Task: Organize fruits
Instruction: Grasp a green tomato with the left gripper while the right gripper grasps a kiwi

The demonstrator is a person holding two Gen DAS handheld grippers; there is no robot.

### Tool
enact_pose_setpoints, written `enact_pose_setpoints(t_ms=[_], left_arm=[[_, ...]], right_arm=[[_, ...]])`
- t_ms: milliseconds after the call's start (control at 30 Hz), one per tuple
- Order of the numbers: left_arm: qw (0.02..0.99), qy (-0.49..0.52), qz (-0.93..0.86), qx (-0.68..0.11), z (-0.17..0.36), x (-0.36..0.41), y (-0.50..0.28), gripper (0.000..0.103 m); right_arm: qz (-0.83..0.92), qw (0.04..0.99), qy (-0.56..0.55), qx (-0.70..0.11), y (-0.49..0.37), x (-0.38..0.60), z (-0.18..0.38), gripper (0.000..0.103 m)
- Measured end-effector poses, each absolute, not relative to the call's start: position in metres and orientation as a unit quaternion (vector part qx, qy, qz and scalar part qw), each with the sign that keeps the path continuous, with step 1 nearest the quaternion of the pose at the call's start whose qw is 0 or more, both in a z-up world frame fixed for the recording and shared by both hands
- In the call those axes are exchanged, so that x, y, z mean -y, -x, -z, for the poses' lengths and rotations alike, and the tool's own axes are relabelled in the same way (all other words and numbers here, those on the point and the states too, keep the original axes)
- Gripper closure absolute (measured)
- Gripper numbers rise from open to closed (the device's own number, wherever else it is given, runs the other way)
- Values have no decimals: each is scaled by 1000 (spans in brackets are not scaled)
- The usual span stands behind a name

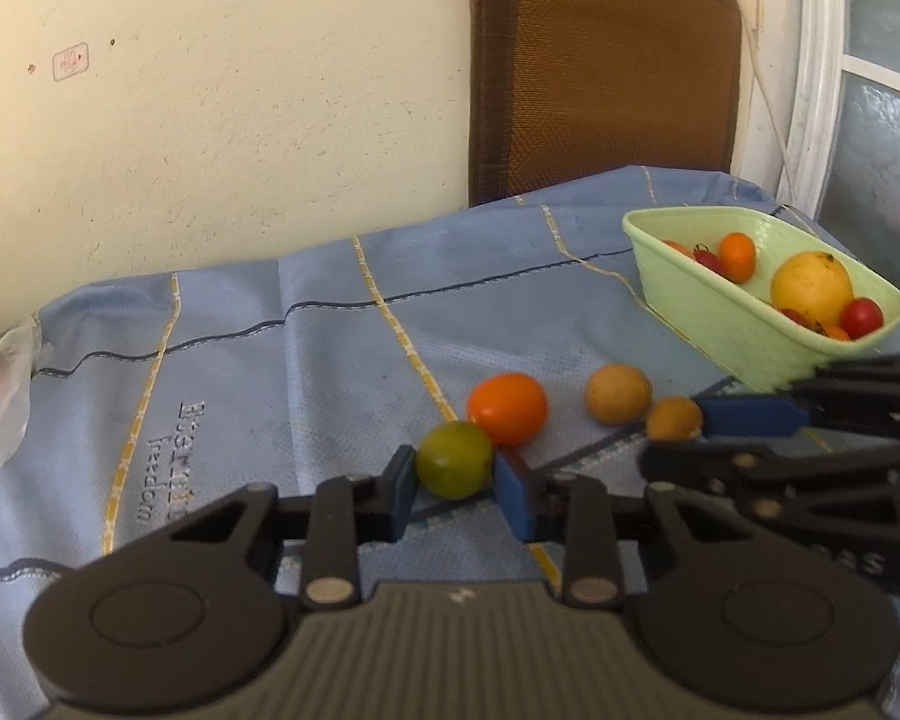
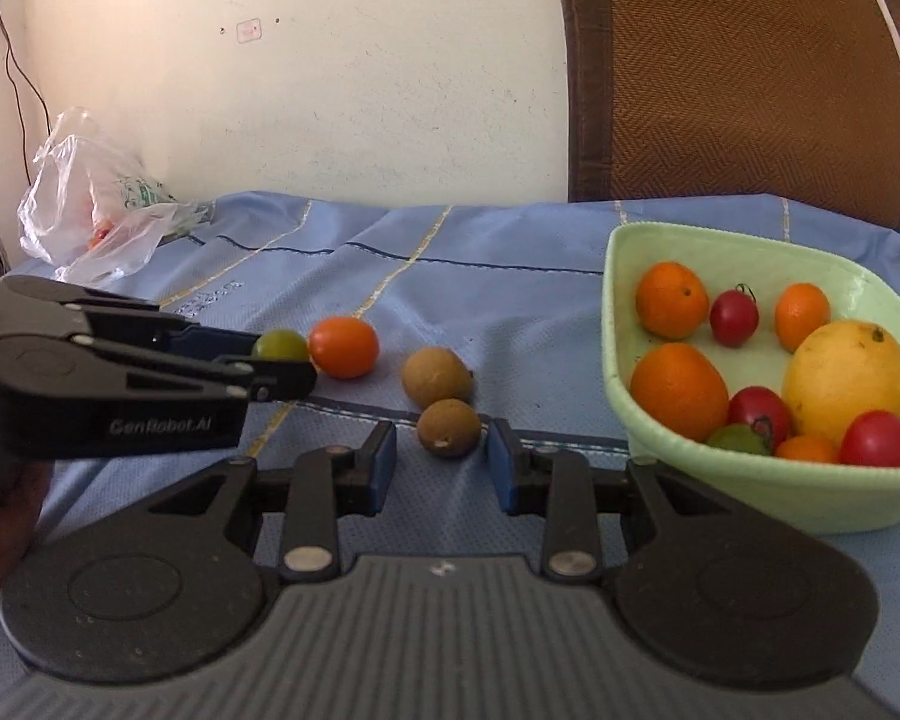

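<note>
On the blue cloth lie a green fruit (image 1: 453, 459), an orange fruit (image 1: 507, 407) and two brown round fruits, a larger one (image 1: 618, 393) and a smaller one (image 1: 673, 418). My left gripper (image 1: 456, 483) has its blue pads touching both sides of the green fruit, which rests on the cloth. My right gripper (image 2: 441, 459) is open around the smaller brown fruit (image 2: 448, 435), with gaps on both sides. A light green basket (image 2: 618, 276) at the right holds several oranges, red tomatoes and a yellow lemon (image 2: 846, 381).
A clear plastic bag (image 2: 90, 204) lies at the cloth's far left by the wall. A brown woven chair back (image 2: 738, 72) stands behind the table. The basket also shows in the left wrist view (image 1: 708, 312). A white door frame (image 1: 816, 72) is at the right.
</note>
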State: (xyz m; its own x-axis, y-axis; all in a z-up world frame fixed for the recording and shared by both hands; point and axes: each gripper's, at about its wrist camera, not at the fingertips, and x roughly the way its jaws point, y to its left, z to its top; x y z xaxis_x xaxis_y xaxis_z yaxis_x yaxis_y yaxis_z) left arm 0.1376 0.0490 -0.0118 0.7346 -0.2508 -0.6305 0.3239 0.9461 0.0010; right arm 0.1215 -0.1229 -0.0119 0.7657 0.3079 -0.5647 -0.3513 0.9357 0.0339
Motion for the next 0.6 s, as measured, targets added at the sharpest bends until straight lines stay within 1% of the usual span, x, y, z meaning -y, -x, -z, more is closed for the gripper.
enact_pose_setpoints(t_ms=[67, 100, 233, 433, 600], left_arm=[[929, -54, 160, -329, 11, -48, -130, 75], [929, -52, 163, -329, 10, -48, -126, 75], [925, -27, 178, -334, 8, -48, -108, 75], [916, 5, 206, -343, 7, -36, -86, 75], [912, 16, 238, -334, -10, -13, -85, 75]], right_arm=[[-176, 939, 43, -293, -121, 121, 12, 71], [-175, 939, 45, -291, -120, 121, 12, 78], [-185, 940, 40, -285, -108, 127, 10, 78], [-201, 942, 26, -268, -64, 150, 10, 78], [-174, 957, 11, -230, -39, 178, 3, 78]])
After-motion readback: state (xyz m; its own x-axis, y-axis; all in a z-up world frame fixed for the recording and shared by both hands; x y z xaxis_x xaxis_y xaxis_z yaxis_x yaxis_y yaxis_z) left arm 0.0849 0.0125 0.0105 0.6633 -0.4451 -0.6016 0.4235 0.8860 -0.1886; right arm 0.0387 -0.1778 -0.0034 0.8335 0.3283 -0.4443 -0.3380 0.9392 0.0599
